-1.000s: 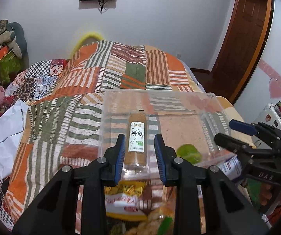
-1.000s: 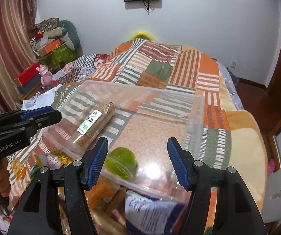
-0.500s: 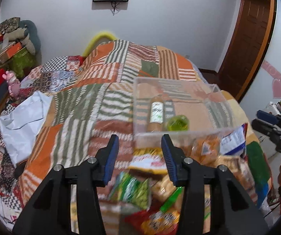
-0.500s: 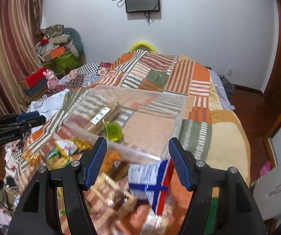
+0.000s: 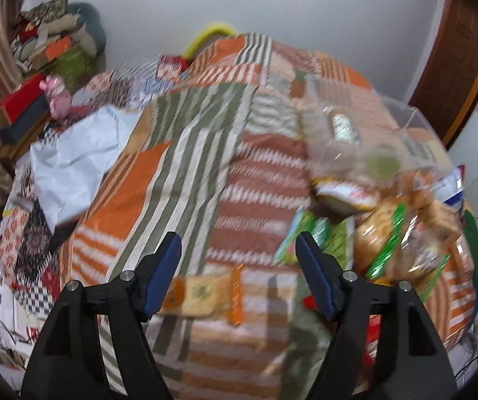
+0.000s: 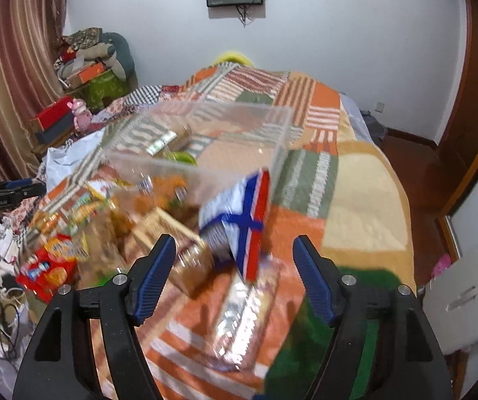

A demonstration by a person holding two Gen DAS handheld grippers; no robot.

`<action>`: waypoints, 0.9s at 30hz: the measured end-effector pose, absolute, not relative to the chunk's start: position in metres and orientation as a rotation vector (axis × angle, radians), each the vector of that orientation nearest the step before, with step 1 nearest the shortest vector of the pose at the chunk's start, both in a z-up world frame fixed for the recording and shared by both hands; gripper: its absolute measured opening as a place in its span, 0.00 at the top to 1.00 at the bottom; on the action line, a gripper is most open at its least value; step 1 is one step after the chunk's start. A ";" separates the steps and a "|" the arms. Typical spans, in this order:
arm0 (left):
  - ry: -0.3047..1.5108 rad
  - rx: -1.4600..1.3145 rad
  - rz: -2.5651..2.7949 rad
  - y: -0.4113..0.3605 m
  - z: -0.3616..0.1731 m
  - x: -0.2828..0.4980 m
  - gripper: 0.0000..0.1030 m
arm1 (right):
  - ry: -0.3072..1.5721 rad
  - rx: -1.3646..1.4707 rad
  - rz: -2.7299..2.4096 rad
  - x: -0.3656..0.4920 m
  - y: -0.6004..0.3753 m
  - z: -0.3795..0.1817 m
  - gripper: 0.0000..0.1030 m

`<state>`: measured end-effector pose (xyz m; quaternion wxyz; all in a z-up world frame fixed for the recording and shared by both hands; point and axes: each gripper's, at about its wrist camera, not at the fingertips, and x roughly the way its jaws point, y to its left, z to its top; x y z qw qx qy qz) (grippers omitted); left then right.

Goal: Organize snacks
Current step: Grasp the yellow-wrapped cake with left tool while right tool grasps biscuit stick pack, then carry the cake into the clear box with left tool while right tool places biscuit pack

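The snacks (image 6: pixel 112 220) lie in a messy pile on the bed, on a patchwork blanket (image 5: pixel 185 173) with orange, green and white stripes. Behind the pile stands a clear plastic box (image 6: pixel 205 140). Inside the box lie a long brown biscuit pack (image 6: pixel 167 140) with a white label and a small green thing (image 6: pixel 180 157), side by side.

A blue, white and red bag (image 6: pixel 239 223) leans at the front of the box. A red packet (image 6: pixel 47 266) lies at the left end of the pile.

The right gripper (image 6: pixel 234 278) is wide open and holds nothing; it hangs just above the pile. The left gripper (image 5: pixel 239 273) is wide open too, over the blanket, above an orange packet (image 5: pixel 202 295). Much here is blurry.

A white sheet (image 5: pixel 72 163) lies on the left side of the bed.
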<state>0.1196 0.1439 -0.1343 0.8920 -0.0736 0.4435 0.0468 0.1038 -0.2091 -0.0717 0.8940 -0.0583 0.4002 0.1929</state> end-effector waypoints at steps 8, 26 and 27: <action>1.022 -0.232 0.132 0.168 -0.181 0.115 0.28 | 0.907 -0.097 0.378 0.104 -0.218 -0.097 0.32; 0.998 -0.297 0.174 0.192 -0.214 0.114 0.15 | 0.980 -0.095 0.384 0.108 -0.214 -0.126 0.50; 0.990 -0.288 0.164 0.190 -0.212 0.114 0.20 | 0.979 -0.085 0.387 0.107 -0.216 -0.125 0.52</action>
